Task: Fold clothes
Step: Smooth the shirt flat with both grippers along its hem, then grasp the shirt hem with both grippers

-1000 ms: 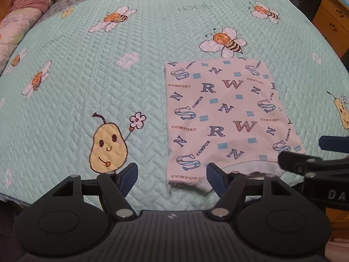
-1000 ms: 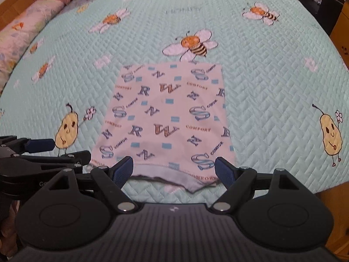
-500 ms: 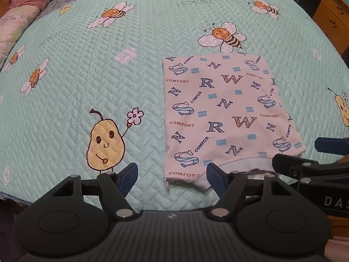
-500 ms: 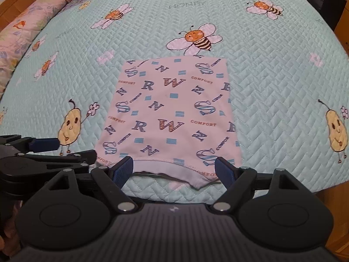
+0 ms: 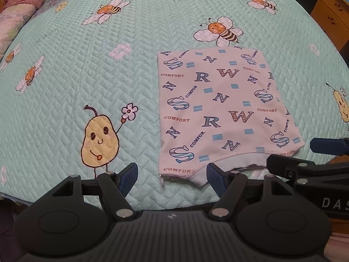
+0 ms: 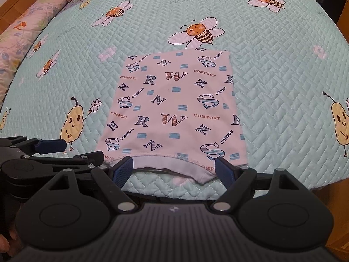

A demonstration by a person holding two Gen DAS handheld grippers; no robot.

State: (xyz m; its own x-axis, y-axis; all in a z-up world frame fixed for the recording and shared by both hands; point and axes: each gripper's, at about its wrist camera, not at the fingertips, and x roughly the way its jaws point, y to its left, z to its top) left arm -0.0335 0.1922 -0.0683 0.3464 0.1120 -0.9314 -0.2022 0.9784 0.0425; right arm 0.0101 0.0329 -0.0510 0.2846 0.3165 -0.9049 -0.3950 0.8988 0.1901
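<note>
Your quilted mint bedspread (image 6: pixel 272 69) has stitched zigzag ridges. The soft lettered shirt (image 6: pixel 174 109), folded into a rectangle, lies flat near its front edge. Your left gripper (image 5: pixel 170 174) and right gripper (image 6: pixel 174 169) both gape wide, empty.

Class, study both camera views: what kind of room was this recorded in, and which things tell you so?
Most likely a bedroom: the folded printed garment lies on a quilted bedspread with bees and pears, a floral pillow sits at the far left, and a wooden drawer unit stands beside the bed.
</note>
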